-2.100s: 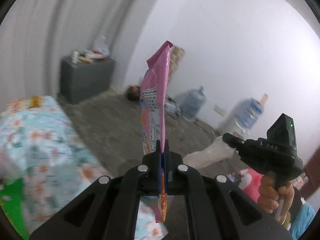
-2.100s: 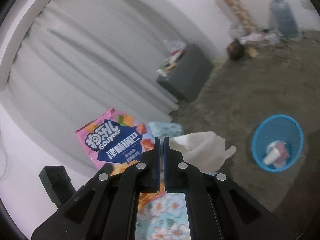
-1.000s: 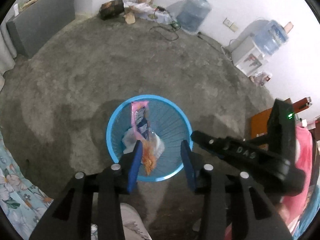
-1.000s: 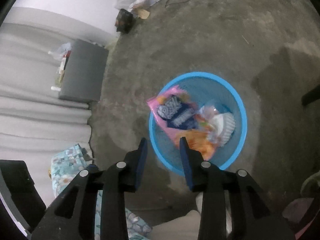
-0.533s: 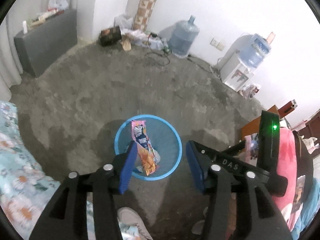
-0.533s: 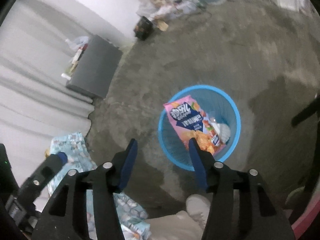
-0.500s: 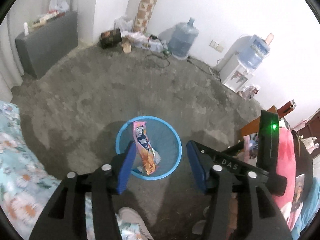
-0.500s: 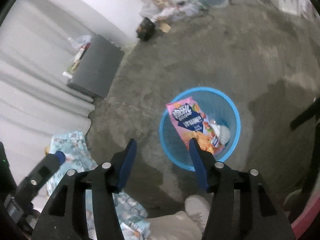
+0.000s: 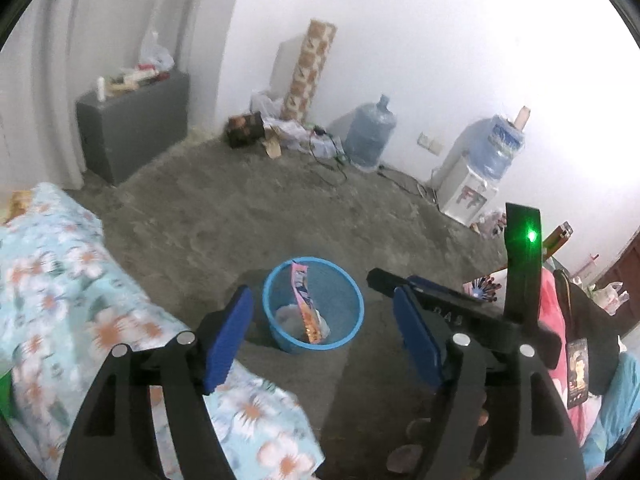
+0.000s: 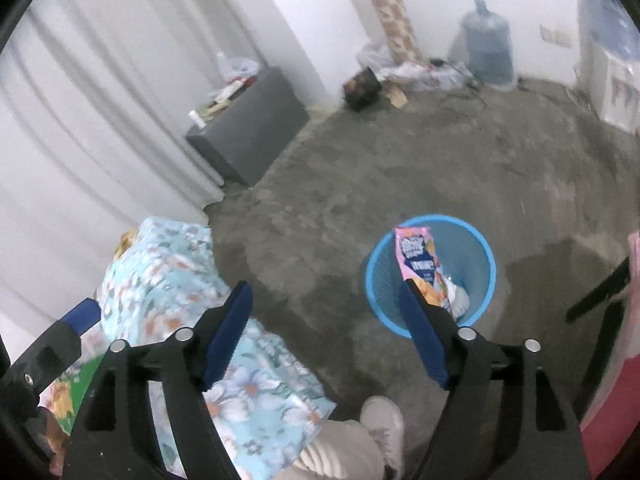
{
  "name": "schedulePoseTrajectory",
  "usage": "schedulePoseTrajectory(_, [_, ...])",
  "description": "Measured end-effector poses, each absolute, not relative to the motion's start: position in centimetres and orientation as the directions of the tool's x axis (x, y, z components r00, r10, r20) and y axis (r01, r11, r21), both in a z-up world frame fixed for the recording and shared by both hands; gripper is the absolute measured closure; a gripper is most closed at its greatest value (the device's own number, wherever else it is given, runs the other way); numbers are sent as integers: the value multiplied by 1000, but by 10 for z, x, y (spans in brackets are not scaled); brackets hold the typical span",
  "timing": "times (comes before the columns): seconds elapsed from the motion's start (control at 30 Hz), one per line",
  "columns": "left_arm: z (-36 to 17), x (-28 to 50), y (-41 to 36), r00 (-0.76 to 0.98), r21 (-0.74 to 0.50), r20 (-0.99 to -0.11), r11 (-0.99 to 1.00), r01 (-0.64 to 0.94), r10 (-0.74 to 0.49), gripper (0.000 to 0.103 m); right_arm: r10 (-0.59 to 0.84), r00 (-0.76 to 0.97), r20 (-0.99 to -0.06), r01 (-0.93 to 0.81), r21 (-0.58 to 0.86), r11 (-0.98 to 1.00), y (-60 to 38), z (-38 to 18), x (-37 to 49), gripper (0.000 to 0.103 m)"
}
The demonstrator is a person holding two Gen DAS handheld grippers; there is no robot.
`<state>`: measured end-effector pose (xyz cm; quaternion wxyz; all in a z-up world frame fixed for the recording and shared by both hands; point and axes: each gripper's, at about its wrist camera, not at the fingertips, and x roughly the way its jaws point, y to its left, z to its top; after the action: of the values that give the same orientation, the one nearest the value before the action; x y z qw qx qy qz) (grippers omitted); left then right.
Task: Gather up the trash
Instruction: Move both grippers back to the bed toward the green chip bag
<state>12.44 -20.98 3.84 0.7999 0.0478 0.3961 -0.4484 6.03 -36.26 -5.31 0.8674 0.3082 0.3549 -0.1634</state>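
The left gripper (image 9: 322, 330) stands spread wide with nothing between its blue pads; its jaws have just been opening further. Two seconds ago they were pressed together on the pink snack bag (image 9: 304, 300), which now stands on end inside the blue wastebasket (image 9: 352, 300) on the grey concrete floor (image 9: 280, 208), its top poking just above the rim. White crumpled paper (image 9: 286, 316) lies at the bottom beside it.

The right gripper (image 10: 326, 334) is likewise spread and empty, its jaws having just been opening too; earlier it pinched white paper, which is now in the basket (image 10: 486, 264) next to the bag (image 10: 418, 260). A second ago both cameras looked almost straight down into the basket, which filled the middle of each view. Now it sits smaller and lower, and the far wall, a water jug (image 9: 370, 138) and a water dispenser (image 9: 470, 188) have come into the left view. The floral bedspread (image 10: 168, 280) and a grey cabinet (image 10: 250, 132) show in the right view, with a person's white shoe (image 10: 384, 420) at the bottom edge.
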Motion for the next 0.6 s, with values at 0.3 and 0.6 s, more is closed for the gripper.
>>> schedulePoseTrajectory(0.3, [62, 93, -112, 453, -185, -620, 681, 709, -640, 23, -14, 747, -665, 368, 396, 841, -311, -16, 63, 21])
schedulePoseTrajectory(0.6, [71, 71, -9, 587, -194, -573, 791, 580, -571, 22, 217, 750, -625, 128, 459, 879, -253, -2, 95, 21])
